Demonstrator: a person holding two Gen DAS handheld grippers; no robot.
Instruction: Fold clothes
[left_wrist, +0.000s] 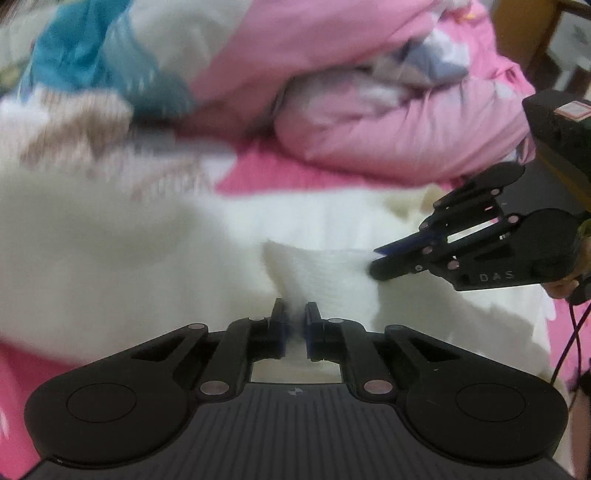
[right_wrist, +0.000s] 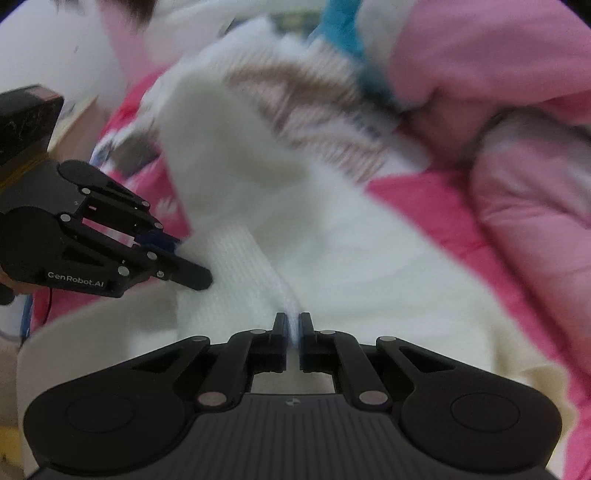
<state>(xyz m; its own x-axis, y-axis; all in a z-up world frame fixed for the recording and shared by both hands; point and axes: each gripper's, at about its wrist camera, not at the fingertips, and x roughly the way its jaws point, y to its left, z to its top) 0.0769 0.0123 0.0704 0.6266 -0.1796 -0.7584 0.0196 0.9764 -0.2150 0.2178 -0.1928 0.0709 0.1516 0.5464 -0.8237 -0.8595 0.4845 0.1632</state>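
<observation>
Between my left gripper's (left_wrist: 295, 321) fingertips sits a pinch of white knit, and my right gripper (right_wrist: 293, 326) is clamped on the same ribbed edge of the white sweater (left_wrist: 325, 269) in just the same way; both sets of jaws are nearly closed, with only cloth between them. Each wrist view shows the other gripper alongside, biting the hem close by, so the two holds sit near one another on one stretch of ribbing. I judge this to be the carrying part of a fold: the edge is gathered and raised, not yet laid down. The next move calls for keeping both holds firm, moving them together so the hem stays level, and setting it onto the sweater's body before letting go. Beyond the hem the sweater spreads over a pink bedsheet (left_wrist: 266, 173), its brown-patterned part (right_wrist: 314, 110) further off and blurred. Farthest back lies a heap of pink bedding (left_wrist: 388, 122). No container shows in either view.
</observation>
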